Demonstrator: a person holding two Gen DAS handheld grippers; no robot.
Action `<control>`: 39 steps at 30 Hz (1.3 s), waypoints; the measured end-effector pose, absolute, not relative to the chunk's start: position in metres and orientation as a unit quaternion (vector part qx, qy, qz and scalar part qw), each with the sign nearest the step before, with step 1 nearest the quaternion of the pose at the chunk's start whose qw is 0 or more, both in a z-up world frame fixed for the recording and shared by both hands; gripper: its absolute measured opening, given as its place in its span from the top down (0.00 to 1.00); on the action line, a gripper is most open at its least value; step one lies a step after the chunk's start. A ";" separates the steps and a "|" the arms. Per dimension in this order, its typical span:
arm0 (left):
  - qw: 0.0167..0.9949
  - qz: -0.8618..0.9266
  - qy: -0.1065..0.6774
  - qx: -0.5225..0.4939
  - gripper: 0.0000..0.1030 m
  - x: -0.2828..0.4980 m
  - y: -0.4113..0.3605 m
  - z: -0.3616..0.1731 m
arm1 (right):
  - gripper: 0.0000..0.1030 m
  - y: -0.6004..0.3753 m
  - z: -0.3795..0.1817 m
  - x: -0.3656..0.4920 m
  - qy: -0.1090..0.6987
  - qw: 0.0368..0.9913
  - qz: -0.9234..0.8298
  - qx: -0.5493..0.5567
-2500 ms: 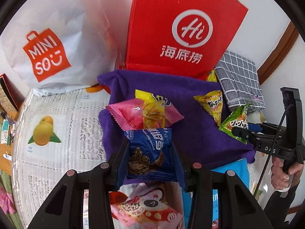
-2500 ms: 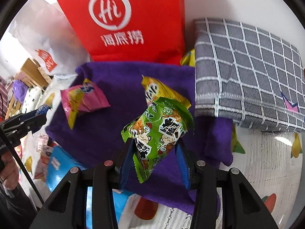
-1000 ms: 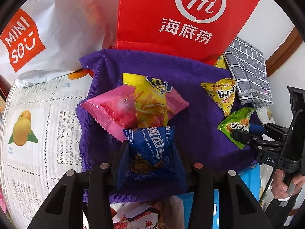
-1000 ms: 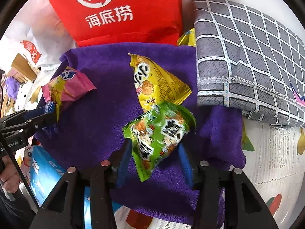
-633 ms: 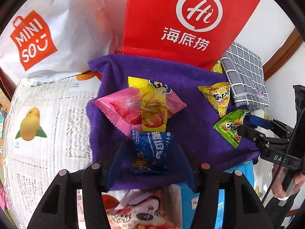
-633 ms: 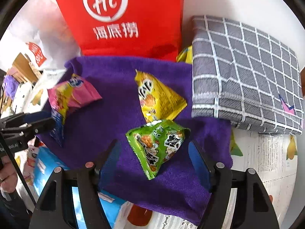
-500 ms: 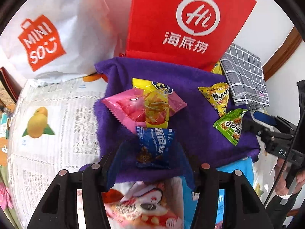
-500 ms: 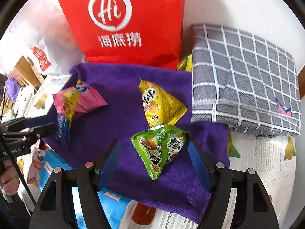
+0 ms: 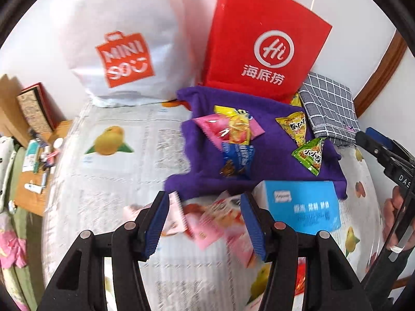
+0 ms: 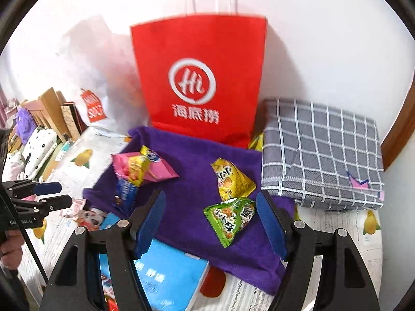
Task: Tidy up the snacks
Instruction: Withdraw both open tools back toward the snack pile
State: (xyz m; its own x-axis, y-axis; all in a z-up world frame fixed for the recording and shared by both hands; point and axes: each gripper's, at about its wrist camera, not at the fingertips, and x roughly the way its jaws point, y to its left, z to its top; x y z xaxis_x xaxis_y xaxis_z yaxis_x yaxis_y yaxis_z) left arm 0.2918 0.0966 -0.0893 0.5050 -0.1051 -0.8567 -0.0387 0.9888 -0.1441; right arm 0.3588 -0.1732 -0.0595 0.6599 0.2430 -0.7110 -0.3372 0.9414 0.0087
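Both tools, left (image 9: pixel 205 217) and right (image 10: pixel 210 223), agape above fruit-print tablecloth (image 9: pixel 116 160), purple towel (image 10: pixel 192 181), white wall behind.

The pink packets (image 9: pixel 207 223) between the left gripper's (image 9: pixel 205 223) spread fingers are motion-blurred, their print unreadable. The red bag (image 10: pixel 199 77) hides most of a yellow packet (image 10: pixel 256 142) behind it. The blue box (image 10: pixel 166 280) is partly covered by the right gripper (image 10: pixel 210 223).

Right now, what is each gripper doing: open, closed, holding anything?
Left gripper: jaws open, holding nothing, above pink snack packets.
Right gripper: jaws open, holding nothing; green snack packet lies on purple cloth.
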 end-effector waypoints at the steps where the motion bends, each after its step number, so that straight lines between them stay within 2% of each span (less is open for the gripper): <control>1: 0.867 -0.016 0.493 -0.074 0.47 0.285 0.101 -0.085 | 0.29 -0.174 -0.055 0.351 0.375 0.911 0.157 -0.061; 13: 0.871 -0.029 0.478 -0.115 0.44 0.223 0.119 -0.078 | 0.32 -0.180 -0.031 0.255 0.371 0.910 0.185 -0.022; 21: 0.871 -0.042 0.473 -0.124 0.42 0.189 0.119 -0.085 | 0.32 -0.190 -0.040 0.208 0.382 0.906 0.179 0.037; 26: 0.871 -0.045 0.475 -0.121 0.42 0.172 0.124 -0.098 | 0.35 -0.185 -0.056 0.191 0.385 0.908 0.158 0.040; 30: 0.872 -0.037 0.471 -0.132 0.42 0.160 0.136 -0.104 | 0.39 -0.180 -0.082 0.189 0.418 0.896 0.146 0.048; 34: 0.870 -0.022 0.475 -0.126 0.42 0.154 0.143 -0.112 | 0.47 -0.175 -0.108 0.189 0.442 0.886 0.134 0.050; 39: 0.871 -0.027 0.472 -0.130 0.42 0.146 0.149 -0.117 | 0.47 -0.166 -0.131 0.186 0.460 0.876 0.133 0.055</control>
